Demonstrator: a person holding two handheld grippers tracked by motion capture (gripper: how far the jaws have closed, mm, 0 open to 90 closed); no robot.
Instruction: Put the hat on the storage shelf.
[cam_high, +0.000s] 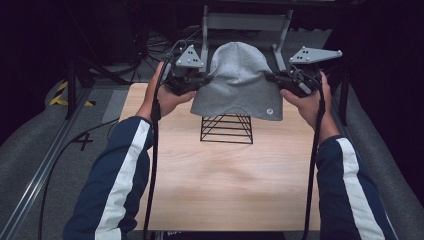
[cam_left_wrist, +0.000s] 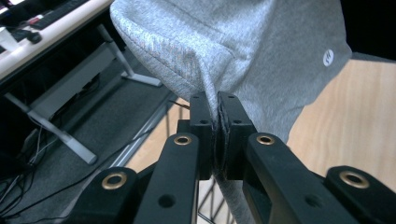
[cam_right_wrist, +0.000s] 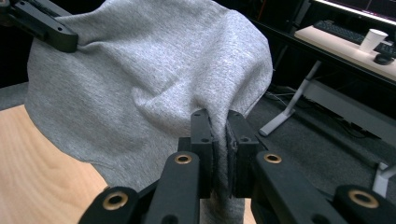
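A grey knit beanie (cam_high: 239, 80) with a small round white badge hangs in the air above a black wire stand (cam_high: 227, 129). My left gripper (cam_high: 204, 78) is shut on the hat's left side, and my right gripper (cam_high: 272, 77) is shut on its right side. In the left gripper view the black jaws pinch a fold of the beanie (cam_left_wrist: 243, 42) at the left gripper (cam_left_wrist: 215, 100). The right gripper view has the beanie (cam_right_wrist: 140, 79) bunched between the jaws of the right gripper (cam_right_wrist: 218, 116), with the other gripper at the upper left.
The wire stand sits on a light wooden table (cam_high: 220, 185). A grey metal frame (cam_high: 245, 22) rises behind the table. Grey carpet, cables and a rail lie at the left. A desk with a white cup (cam_right_wrist: 372, 39) and keyboard stands off to the side.
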